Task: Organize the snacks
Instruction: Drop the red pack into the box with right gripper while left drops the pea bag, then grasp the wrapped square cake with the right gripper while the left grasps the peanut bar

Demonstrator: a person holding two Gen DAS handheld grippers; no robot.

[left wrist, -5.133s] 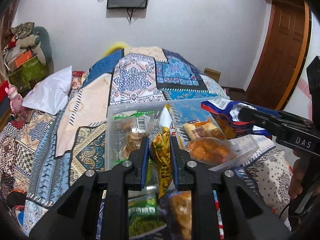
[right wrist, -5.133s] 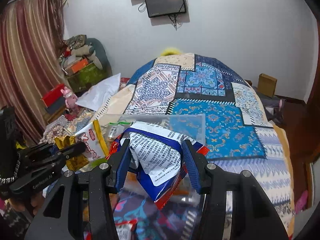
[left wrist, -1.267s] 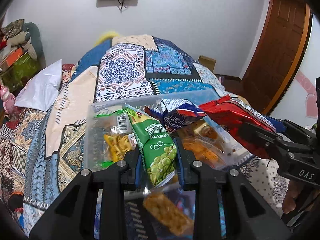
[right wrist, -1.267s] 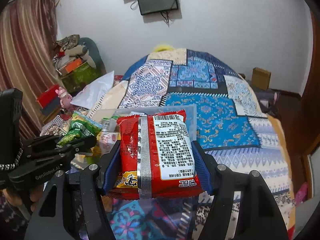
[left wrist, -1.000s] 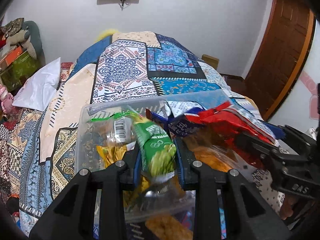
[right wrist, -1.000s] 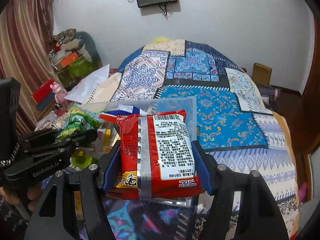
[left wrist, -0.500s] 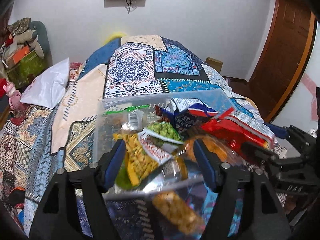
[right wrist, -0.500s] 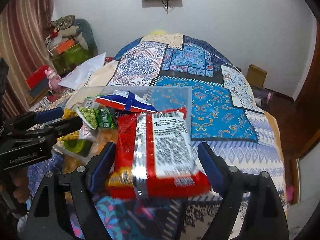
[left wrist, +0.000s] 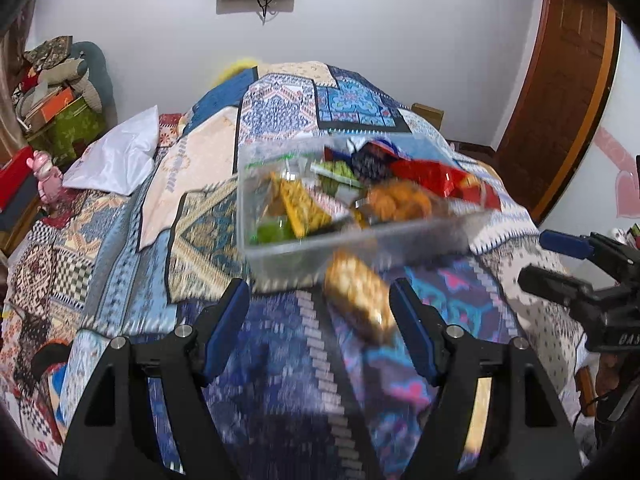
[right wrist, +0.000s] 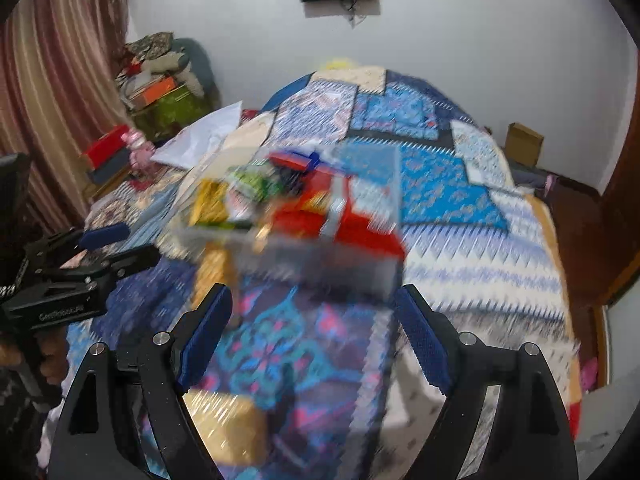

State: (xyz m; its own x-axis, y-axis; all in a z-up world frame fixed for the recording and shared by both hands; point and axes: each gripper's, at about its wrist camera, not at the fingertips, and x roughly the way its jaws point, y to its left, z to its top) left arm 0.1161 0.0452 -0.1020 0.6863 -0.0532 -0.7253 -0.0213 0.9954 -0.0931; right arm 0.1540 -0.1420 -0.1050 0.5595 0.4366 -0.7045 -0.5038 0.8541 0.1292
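Both grippers spread wide, holding nothing: left gripper (left wrist: 320, 320) low at 6 o'clock in its own view, right gripper (right wrist: 310, 328) likewise in its own. Clear bin (left wrist: 352, 236) at centre on the quilt (left wrist: 200, 224), heaped with packets; red packet (right wrist: 340, 220) lying along its 3 o'clock rim, partly over the edge, as far as the blur lets one tell. Orange snack (left wrist: 358, 296) loose on the quilt just outside the bin's near wall, between the left fingers and toward 1 o'clock of their midpoint. Another pale golden packet (right wrist: 224, 428) at 7 o'clock in the right view, close under the left finger.

Likely next: fetch the loose snack. Best approached low and level, jaws straddling its short width, closed gently on the wrapper rather than the contents. Lift clear of the near wall before carrying over, then release above the gap at 9 o'clock of the pile, not atop the red packet, lest that slide out. Slow down; both views smeared.
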